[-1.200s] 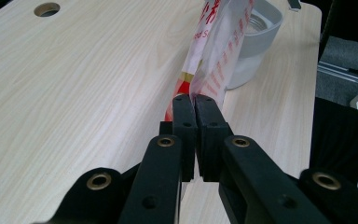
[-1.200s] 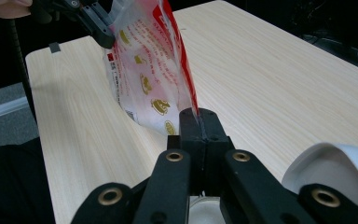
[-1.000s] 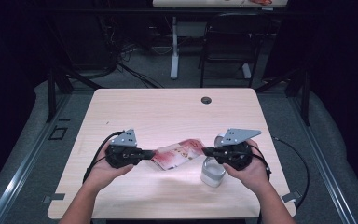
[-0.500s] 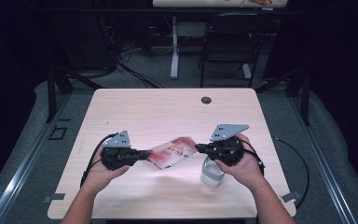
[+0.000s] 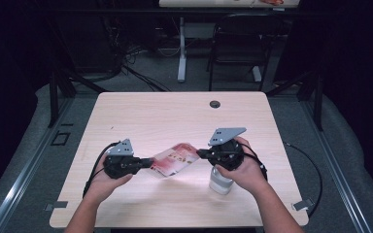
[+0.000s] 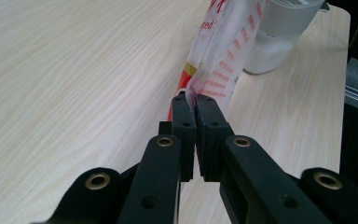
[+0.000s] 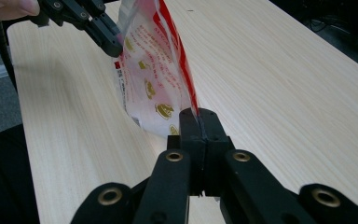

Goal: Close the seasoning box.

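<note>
A red and white printed plastic bag [image 5: 175,159] hangs stretched between both grippers above the table's front half. My left gripper [image 5: 149,163] is shut on the bag's left end [image 6: 216,60], jaws pressed together on the film. My right gripper [image 5: 199,154] is shut on the bag's right edge [image 7: 156,79], and the left gripper [image 7: 114,42] shows beyond it at the top left. A clear plastic cup [image 5: 220,181] with white contents stands on the table under my right hand; in the left gripper view the cup [image 6: 279,32] sits behind the bag.
The light wooden table [image 5: 165,116] has a round cable hole [image 5: 215,104] near its far edge. Cables trail from both grippers over the table's sides. Another table's leg and a chair stand on the floor beyond.
Both grippers have lifted the bag off the table and pulled it taut between them. The right gripper has risen and moved away from the cup.
</note>
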Demonstrator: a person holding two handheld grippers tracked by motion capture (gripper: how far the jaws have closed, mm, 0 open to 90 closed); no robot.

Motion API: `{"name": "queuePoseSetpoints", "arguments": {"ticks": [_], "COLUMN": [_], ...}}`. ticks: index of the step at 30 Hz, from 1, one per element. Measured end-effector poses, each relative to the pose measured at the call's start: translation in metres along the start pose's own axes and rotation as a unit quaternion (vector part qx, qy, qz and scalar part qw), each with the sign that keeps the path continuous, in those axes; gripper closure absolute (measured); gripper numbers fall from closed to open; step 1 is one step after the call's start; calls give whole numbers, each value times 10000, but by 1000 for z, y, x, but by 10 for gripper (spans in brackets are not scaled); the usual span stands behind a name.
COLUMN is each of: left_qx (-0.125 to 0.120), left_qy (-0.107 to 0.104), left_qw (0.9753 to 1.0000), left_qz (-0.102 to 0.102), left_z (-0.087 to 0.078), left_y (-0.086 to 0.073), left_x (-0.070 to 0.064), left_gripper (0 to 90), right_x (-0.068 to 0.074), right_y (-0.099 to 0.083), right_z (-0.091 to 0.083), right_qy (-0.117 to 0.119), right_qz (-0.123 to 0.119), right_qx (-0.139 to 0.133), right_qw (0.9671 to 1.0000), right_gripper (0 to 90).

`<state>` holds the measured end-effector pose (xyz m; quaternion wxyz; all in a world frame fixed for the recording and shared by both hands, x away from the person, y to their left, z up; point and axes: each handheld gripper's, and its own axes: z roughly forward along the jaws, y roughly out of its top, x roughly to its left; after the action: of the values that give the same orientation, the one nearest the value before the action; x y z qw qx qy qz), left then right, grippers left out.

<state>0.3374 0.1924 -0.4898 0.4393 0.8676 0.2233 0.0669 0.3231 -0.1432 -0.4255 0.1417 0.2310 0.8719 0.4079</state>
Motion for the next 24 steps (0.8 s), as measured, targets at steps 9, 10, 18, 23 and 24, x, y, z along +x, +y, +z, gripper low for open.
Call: {"name": "queuePoseSetpoints", "arguments": {"ticks": [9,10,18,23,24], "left_qx": [188,199,129,194,205], "left_qy": [79,75,130,112,114], "left_qw": [9998,9998,9998,9997,9997], "left_qz": [-25,-49,-44,-35,-31], "left_z": [11,12,19,24,25], "left_y": [-8,-9,-12,-13,-13], "left_x": [1,1,1,0,-1], "left_gripper": [874,873,868,867,867], "right_x": [2,2,2,2,3], "right_y": [2,2,3,2,1], "right_z": [9,10,9,9,9], "right_qy": [-1,-6,-27,-23,-34], "right_qz": [-53,-50,-68,-70,-72], "right_qx": [80,80,47,44,42], "right_qw": [10000,10000,10000,10000,10000], "right_gripper": [900,900,900,900,900]}}
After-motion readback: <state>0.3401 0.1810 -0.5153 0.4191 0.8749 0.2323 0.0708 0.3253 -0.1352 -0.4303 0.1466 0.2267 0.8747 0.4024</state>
